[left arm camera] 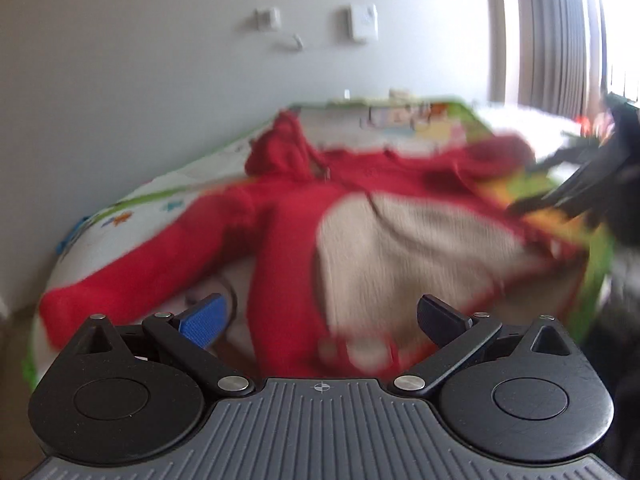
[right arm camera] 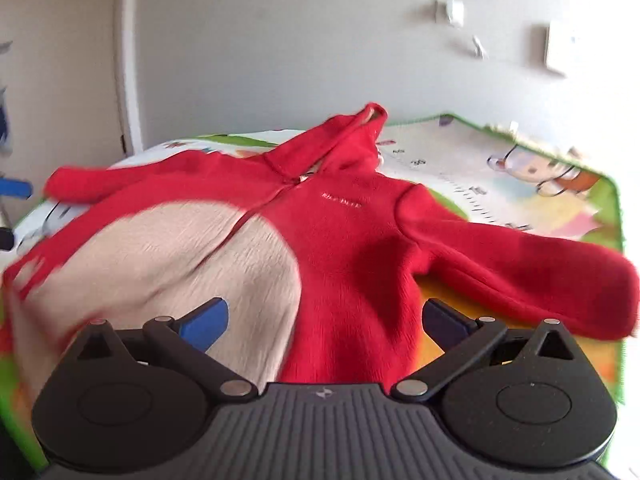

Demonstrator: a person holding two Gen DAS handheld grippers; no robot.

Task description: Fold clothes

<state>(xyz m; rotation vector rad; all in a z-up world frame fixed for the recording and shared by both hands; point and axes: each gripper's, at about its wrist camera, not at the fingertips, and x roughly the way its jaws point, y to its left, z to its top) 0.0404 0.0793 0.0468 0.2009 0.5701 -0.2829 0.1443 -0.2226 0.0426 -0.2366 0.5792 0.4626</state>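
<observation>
Both grippers, left gripper (left arm camera: 324, 316) and right gripper (right arm camera: 324, 318), spread released above fuzzy red-and-cream fleece hoodie (right arm camera: 344, 240).

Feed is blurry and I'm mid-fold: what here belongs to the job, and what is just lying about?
Job:
red hooded jacket, spread flat, cream lining showing
left claw, open
right claw, open

Lying about:
cartoon play mat under the jacket
wall switches
curtain

Home, child's room: cartoon play mat (right arm camera: 520, 184) under a red hooded suit (right arm camera: 344, 240), curtains (left arm camera: 560, 32), wall switches (left arm camera: 362, 24).
</observation>
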